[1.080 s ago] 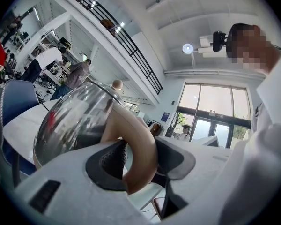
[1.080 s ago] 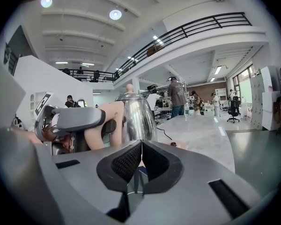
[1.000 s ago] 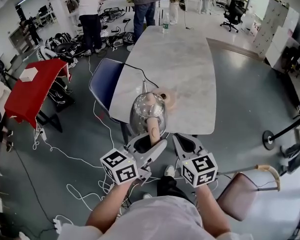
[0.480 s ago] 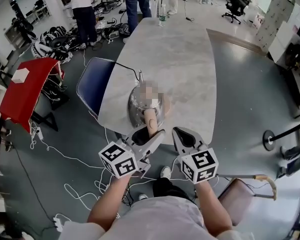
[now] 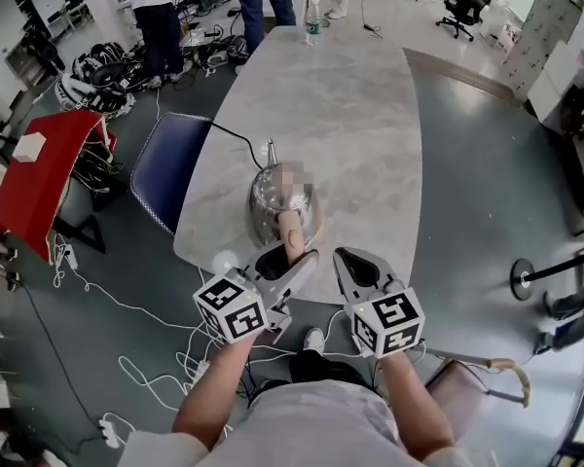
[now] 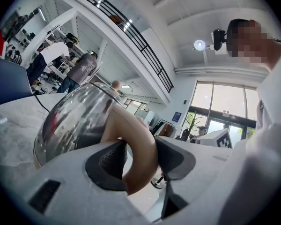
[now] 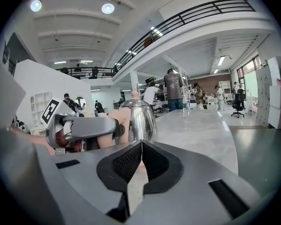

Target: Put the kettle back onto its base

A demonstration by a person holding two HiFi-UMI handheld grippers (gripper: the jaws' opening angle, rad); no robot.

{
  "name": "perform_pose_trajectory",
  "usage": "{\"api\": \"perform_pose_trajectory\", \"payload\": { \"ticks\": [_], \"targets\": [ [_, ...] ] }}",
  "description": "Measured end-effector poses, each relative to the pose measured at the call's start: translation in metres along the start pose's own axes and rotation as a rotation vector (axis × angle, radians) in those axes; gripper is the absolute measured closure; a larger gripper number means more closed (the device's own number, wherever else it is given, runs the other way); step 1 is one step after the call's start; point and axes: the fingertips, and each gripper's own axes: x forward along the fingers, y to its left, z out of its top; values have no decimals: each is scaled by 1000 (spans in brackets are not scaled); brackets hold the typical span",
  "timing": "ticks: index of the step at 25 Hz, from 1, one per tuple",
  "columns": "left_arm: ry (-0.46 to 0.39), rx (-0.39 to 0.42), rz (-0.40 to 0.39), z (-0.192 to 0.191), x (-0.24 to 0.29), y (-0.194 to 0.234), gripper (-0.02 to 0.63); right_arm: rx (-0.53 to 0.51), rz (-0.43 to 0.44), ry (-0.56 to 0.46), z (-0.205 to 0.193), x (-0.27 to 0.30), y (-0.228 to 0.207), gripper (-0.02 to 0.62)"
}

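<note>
The left tool (image 5: 290, 264) is clamped on the tan handle (image 5: 291, 233) of the steel kettle (image 5: 280, 202). The kettle stands upright at that tool's 12 o'clock, over the 6 o'clock end of the marble counter (image 5: 360, 115); whether it touches the counter cannot be confirmed. The right tool (image 5: 353, 269) has its jaws pressed together with nothing between them. It is just beside the left tool, at its 3 o'clock.

Long pale marble-look table (image 5: 350, 105) on a grey floor (image 5: 487, 183). Dark blue round-backed chair (image 5: 165, 168) just beside its left edge. Clear plastic bottle (image 5: 314, 22) upright at its far end. Off to the left, low table under a red cloth (image 5: 39, 178), small white box (image 5: 29, 146) on top. Black office chair (image 5: 462, 13) far back.
</note>
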Motion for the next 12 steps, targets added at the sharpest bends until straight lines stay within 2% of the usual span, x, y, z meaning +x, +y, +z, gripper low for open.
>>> {"api": "perform_pose_trajectory", "payload": {
  "ticks": [12],
  "targets": [
    [-19,-25,51,-8,26,39,419,-5,51,59,-16,28,-28,589]
  ]
}}
